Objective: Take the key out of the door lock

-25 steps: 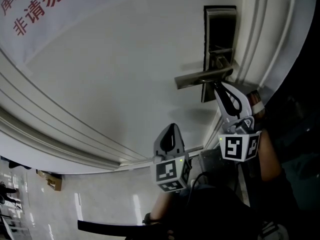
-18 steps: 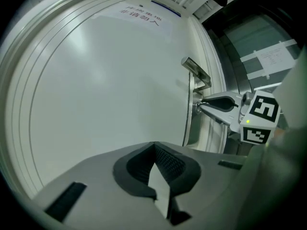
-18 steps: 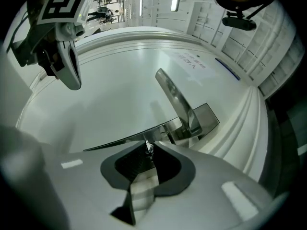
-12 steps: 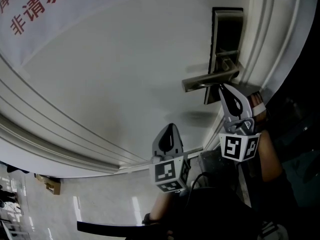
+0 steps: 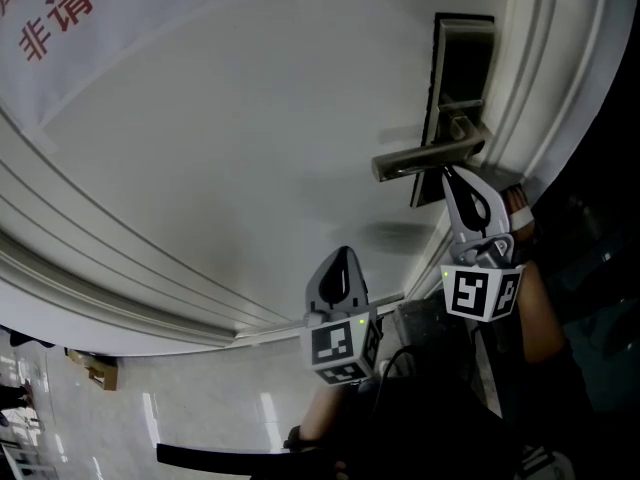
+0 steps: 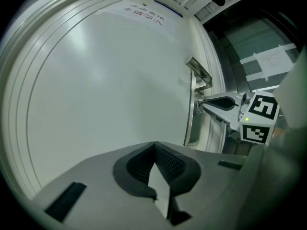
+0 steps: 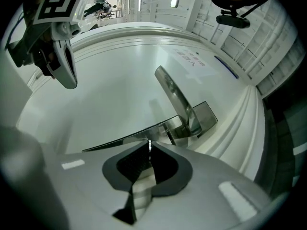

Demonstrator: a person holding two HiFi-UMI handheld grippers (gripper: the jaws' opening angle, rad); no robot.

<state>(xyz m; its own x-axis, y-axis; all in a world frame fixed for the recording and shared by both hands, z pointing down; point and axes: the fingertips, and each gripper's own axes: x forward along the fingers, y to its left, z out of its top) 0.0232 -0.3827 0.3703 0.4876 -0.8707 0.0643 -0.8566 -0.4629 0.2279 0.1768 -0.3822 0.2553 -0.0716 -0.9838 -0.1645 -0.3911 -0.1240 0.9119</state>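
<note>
White door point(image 5: 250, 148) ahead: the right gripper point(image 5: 448, 173) is clamped on the key point(image 7: 149, 145) at the lock plate point(image 5: 455, 68), just under the lever handle point(image 5: 425, 156). It should be drawn straight out, untwisted; the left gripper point(image 5: 340, 260) is pinched together, empty.

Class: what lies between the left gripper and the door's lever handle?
Nothing but bare white door: the head view shows only that panel between the left gripper and the lever handle.
</note>
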